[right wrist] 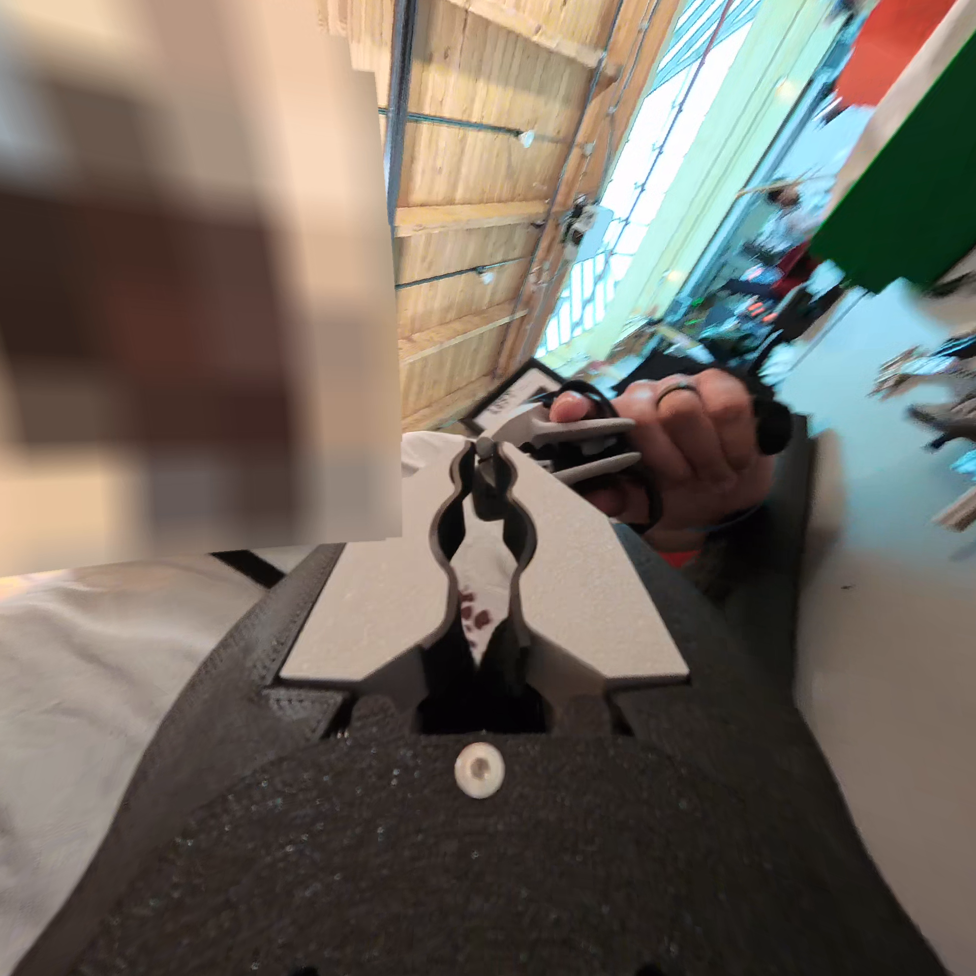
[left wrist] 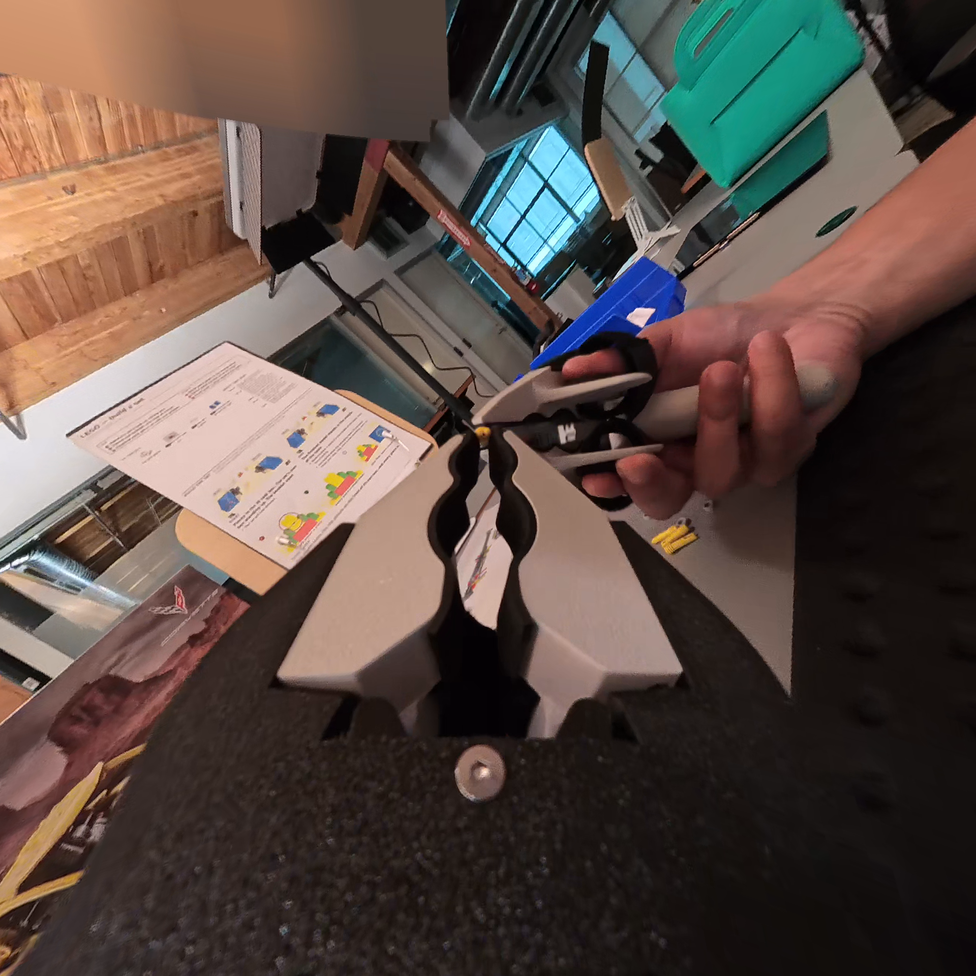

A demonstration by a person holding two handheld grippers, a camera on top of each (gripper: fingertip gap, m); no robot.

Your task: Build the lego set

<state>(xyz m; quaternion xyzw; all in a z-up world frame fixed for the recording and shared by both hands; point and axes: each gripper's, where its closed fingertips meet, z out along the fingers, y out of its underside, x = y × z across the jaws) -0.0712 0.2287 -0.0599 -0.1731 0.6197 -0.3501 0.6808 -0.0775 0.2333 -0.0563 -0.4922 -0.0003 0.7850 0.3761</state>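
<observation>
Both grippers are held up in the air with their tips meeting. In the left wrist view my left gripper (left wrist: 481,441) is shut on a small yellow Lego piece (left wrist: 481,433) at its very tips. The right gripper (left wrist: 496,422), held by a hand (left wrist: 739,401), comes in from the right and touches that spot. In the right wrist view my right gripper (right wrist: 485,451) is shut on a dark grey piece (right wrist: 488,491) between its pads. The left gripper (right wrist: 494,441), held by a hand with a ring (right wrist: 686,433), meets it tip to tip.
A printed instruction sheet (left wrist: 248,454) on a clipboard stands at the left, with the Lego box (left wrist: 105,713) below it. Yellow pieces (left wrist: 673,538) lie on the grey table (left wrist: 739,581). A blue bin (left wrist: 623,311) and a green crate (left wrist: 755,90) are behind. White cloth (right wrist: 105,660) fills the right view's lower left. My left and right fingertips are right by each other.
</observation>
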